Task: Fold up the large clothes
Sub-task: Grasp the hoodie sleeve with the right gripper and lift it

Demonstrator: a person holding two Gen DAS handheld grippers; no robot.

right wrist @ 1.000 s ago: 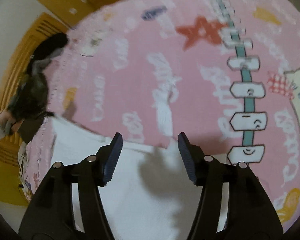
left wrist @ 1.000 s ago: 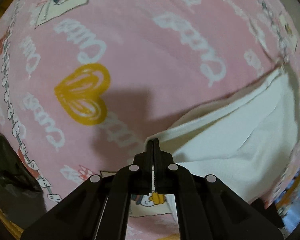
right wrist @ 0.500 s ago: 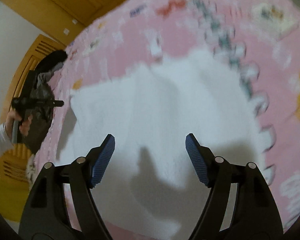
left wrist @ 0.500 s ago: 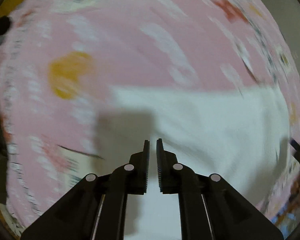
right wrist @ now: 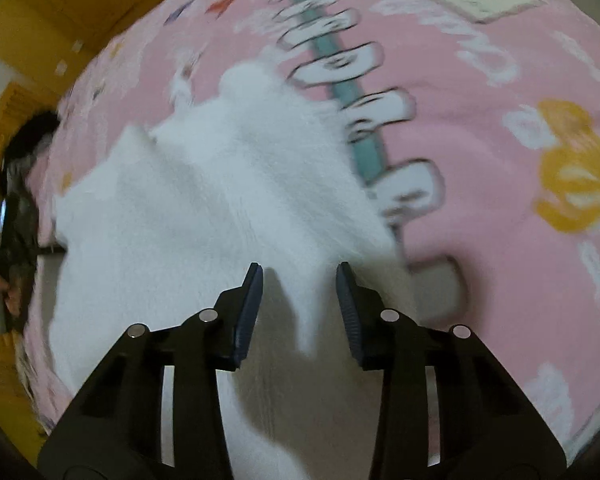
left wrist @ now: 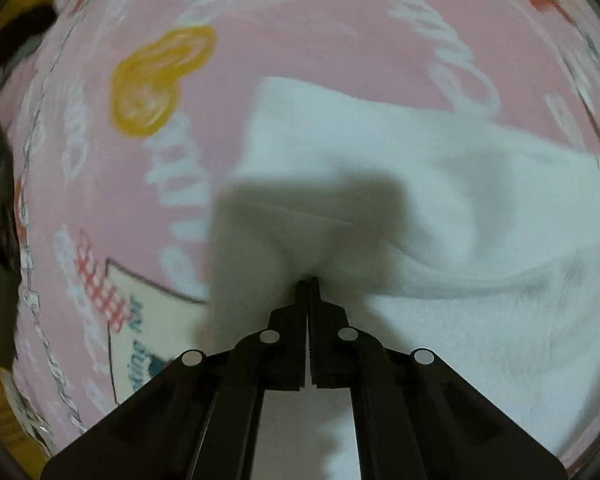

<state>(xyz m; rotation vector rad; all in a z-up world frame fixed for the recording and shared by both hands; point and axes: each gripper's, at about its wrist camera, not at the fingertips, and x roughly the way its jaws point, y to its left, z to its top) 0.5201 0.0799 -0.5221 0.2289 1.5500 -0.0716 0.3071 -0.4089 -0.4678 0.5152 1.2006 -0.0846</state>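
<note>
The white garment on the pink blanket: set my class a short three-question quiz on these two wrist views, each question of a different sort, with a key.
1. True or false: the left gripper is shut on the white garment.
2. Multiple choice: what do the right gripper jaws have between them? A) a bare patch of pink blanket B) white fabric, with the pads not pressing on it C) a black bag
3. Fill in: the yellow shape printed on the blanket beside the garment in the left wrist view is a ____.

Key: 1 true; 2 B; 3 heart.
</note>
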